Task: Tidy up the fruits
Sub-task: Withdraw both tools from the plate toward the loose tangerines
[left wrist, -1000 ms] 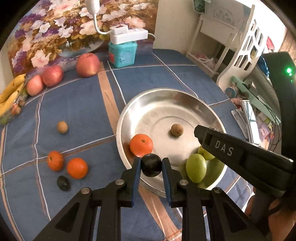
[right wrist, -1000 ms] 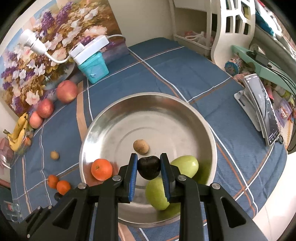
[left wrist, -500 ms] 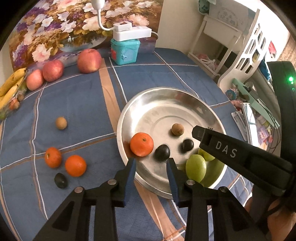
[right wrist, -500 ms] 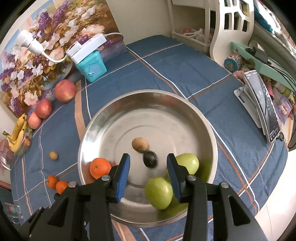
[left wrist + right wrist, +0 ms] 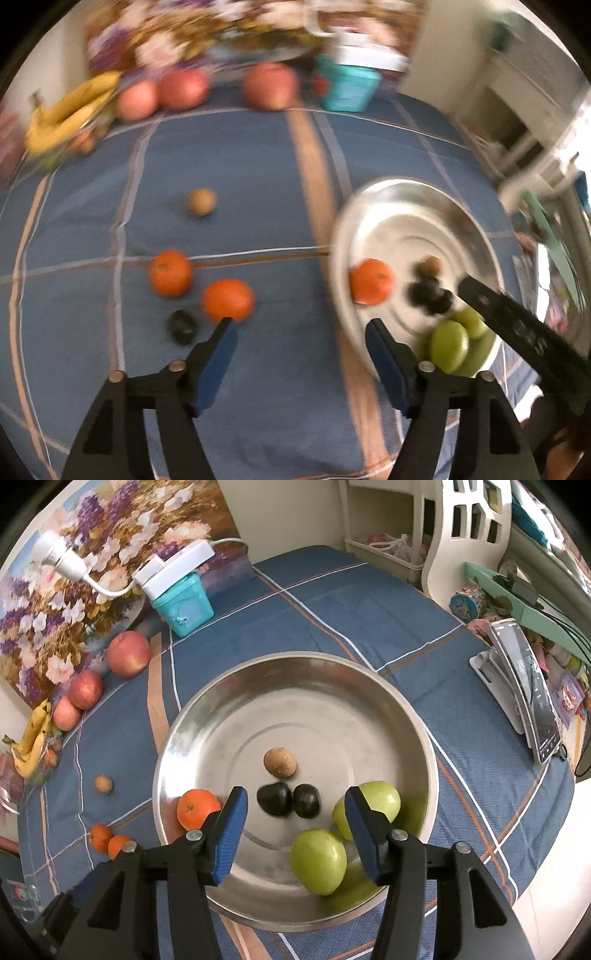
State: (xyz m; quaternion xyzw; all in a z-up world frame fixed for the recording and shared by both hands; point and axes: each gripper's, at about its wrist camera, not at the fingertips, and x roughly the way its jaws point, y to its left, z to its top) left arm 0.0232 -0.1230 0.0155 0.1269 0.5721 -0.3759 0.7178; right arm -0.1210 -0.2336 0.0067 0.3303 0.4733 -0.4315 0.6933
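Note:
A steel bowl (image 5: 369, 686) on the blue cloth holds two dark plums (image 5: 274, 798), a brown longan (image 5: 279, 762), an orange (image 5: 197, 808) and green apples (image 5: 319, 860). My right gripper (image 5: 293, 805) is open and empty just above the plums. My left gripper (image 5: 299, 328) is open and empty over the cloth left of the bowl (image 5: 399, 206). In the blurred left wrist view two oranges (image 5: 227, 300), a dark plum (image 5: 181, 325) and a longan (image 5: 201, 201) lie on the cloth.
Red apples (image 5: 128, 658) and bananas (image 5: 31, 738) lie along the back left by a flower painting. A teal box (image 5: 183, 603) with a white power strip stands behind the bowl. A phone on a stand (image 5: 524, 686) is at the right edge.
Both grippers let go of their plums into the bowl and opened wider. The left gripper swung left, over the fruit on the cloth. The right one stayed over the bowl.

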